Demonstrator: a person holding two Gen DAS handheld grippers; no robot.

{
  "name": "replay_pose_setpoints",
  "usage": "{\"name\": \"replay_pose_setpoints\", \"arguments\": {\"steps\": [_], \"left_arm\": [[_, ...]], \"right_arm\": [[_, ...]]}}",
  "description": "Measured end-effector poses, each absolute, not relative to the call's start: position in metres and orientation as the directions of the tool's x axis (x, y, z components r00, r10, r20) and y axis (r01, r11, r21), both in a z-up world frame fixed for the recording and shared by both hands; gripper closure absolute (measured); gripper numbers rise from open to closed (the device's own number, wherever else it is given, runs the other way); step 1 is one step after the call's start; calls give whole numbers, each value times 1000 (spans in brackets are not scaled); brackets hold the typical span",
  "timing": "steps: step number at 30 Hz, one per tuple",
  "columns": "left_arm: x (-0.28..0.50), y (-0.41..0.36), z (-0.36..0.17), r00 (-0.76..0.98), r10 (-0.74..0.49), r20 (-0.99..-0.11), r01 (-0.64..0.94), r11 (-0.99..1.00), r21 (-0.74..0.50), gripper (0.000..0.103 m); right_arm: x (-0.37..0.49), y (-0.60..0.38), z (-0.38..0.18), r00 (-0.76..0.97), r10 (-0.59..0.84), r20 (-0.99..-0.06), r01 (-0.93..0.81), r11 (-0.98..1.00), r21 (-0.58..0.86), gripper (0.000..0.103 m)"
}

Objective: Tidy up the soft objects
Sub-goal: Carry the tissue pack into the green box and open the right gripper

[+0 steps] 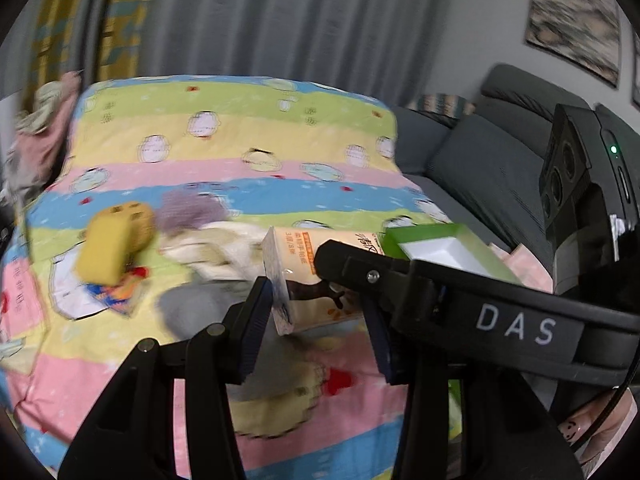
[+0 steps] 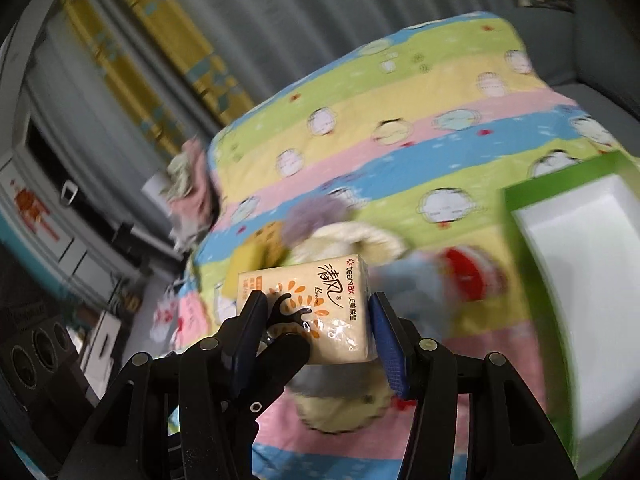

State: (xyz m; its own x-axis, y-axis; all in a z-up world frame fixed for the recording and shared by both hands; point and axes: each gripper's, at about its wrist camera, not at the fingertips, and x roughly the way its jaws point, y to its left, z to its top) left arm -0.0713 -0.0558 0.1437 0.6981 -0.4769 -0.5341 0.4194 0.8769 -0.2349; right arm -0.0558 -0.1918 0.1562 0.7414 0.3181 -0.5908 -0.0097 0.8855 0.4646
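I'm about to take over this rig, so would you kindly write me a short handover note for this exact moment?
Right gripper: shut on the tissue pack, held above the quilt.
Left gripper: shut on the same tissue pack.
Green box: open and empty, on the right.
Still on the quilt: yellow toy, purple fluffy item, cream plush, grey item.
Done: nothing boxed yet.
Left: probably box the pack, then the rest.
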Motion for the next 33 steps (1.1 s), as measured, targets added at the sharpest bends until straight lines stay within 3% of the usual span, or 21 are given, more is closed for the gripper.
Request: {"name": "replay_pose_setpoints", "arguments": {"steps": [15, 33], "left_arm": [[-62, -205, 129, 497, -656, -568, 649, 716, -259, 61], [-45, -283, 86, 289, -684, -670, 692, 633, -347, 62]], "right_arm": [[-96, -331, 148, 781, 85, -618, 288, 830, 477, 48], [-101, -394, 104, 687, 9, -726, 475, 751, 459, 48]]}}
